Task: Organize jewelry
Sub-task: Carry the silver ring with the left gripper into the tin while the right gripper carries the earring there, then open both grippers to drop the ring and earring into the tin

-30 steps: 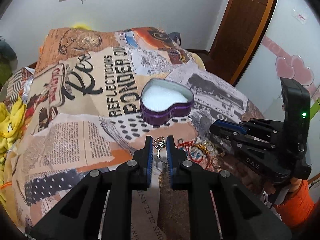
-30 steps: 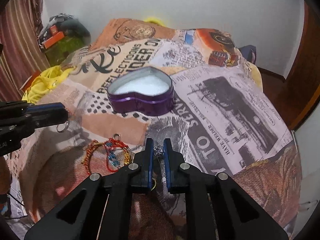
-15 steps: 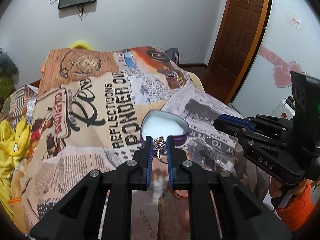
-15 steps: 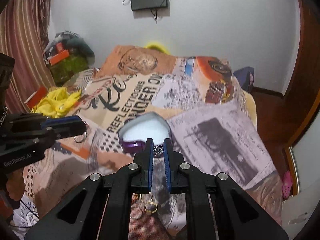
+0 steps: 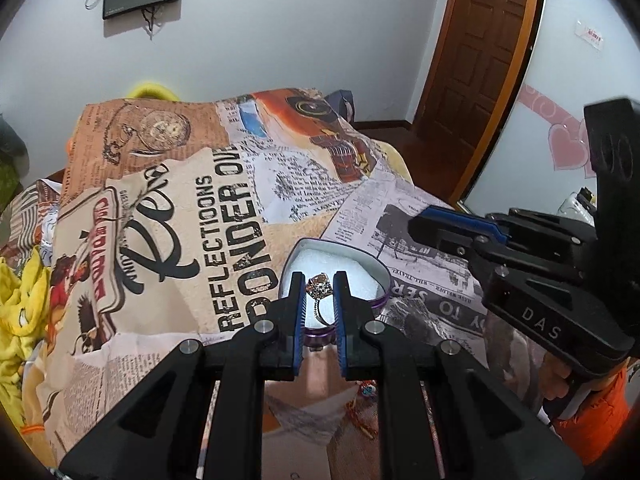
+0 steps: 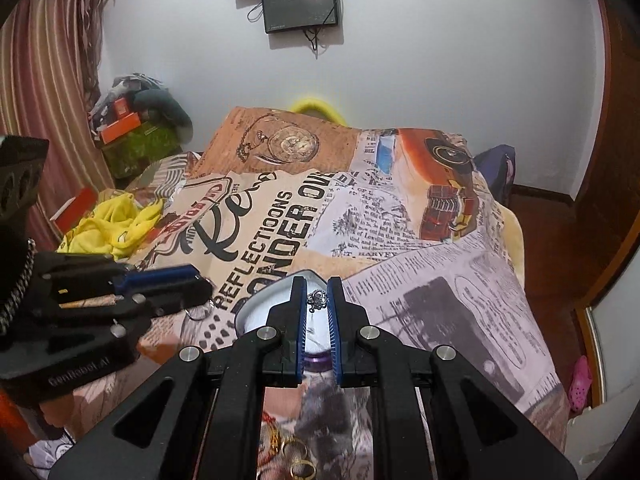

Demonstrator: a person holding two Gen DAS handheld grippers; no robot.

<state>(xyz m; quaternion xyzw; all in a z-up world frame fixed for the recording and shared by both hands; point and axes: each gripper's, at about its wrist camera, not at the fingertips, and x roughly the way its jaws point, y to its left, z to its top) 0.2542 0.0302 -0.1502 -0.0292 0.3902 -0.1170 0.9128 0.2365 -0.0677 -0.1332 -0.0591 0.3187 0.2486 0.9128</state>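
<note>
A purple heart-shaped tin (image 5: pixel 370 266) with white lining sits on the printed bedspread (image 5: pixel 180 208). My left gripper (image 5: pixel 319 282) is shut on a silver ring with a big pinkish stone (image 5: pixel 319 285), held above the tin's near edge. My right gripper (image 6: pixel 316 294) is shut on a small silver jewel (image 6: pixel 317 300), also over the tin (image 6: pixel 256 312). The right gripper (image 5: pixel 418 226) shows on the right of the left wrist view. On the left of the right wrist view is the left gripper (image 6: pixel 204 286), its ring (image 6: pixel 198 314) hanging below the tips.
Gold rings (image 6: pixel 298 458) and a red beaded bracelet (image 5: pixel 360 412) lie on the bedspread below the grippers. Yellow cloth (image 6: pixel 108 228) is bunched at the bed's left side. A brown door (image 5: pixel 476 60) and bare floor lie beyond the bed's right edge.
Both grippers have risen from the bedspread with their pieces still pinched and now hang over the tin's near side. More of the wall and screens shows.
</note>
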